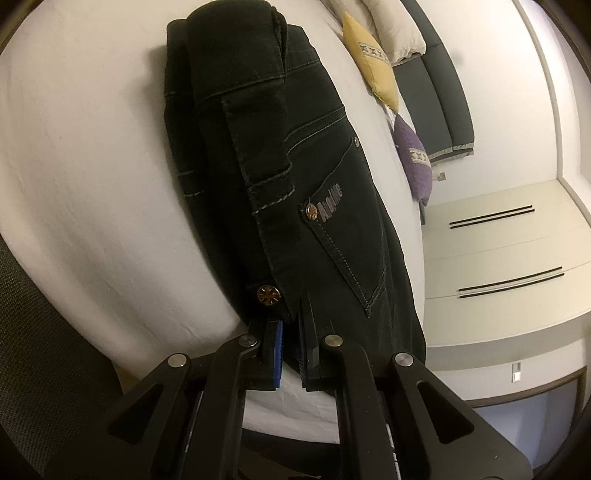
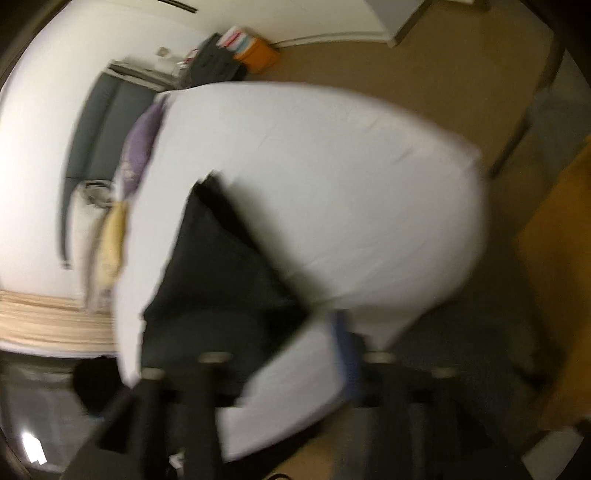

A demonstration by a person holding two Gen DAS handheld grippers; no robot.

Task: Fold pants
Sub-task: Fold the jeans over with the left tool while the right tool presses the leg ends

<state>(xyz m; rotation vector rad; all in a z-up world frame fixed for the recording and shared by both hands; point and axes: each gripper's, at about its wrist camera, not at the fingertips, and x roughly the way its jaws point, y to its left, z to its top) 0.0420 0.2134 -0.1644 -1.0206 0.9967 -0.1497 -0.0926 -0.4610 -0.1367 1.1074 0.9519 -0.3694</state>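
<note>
Black jeans (image 1: 295, 155) lie folded in a long bundle on the white bed (image 1: 92, 184), with a pocket, rivets and a metal button facing up. At their near end my left gripper (image 1: 291, 343) is shut, its blue pads (image 1: 277, 343) pinching the waistband edge beside the button. The right wrist view is heavily blurred. There the jeans (image 2: 221, 266) are a dark patch on the white bed (image 2: 351, 177). My right gripper (image 2: 284, 350) stands open at the jeans' near corner, one blue pad (image 2: 345, 347) showing over the sheet; nothing is pressed between its fingers.
Yellow (image 1: 373, 70) and purple (image 1: 413, 158) cushions and beige pillows (image 1: 391, 26) lie along the bed's far side by a dark headboard (image 1: 439, 96). White drawers (image 1: 498, 251) stand to the right. A dark mesh chair back (image 1: 40, 350) is close on the left. Brown floor (image 2: 424, 66) surrounds the bed.
</note>
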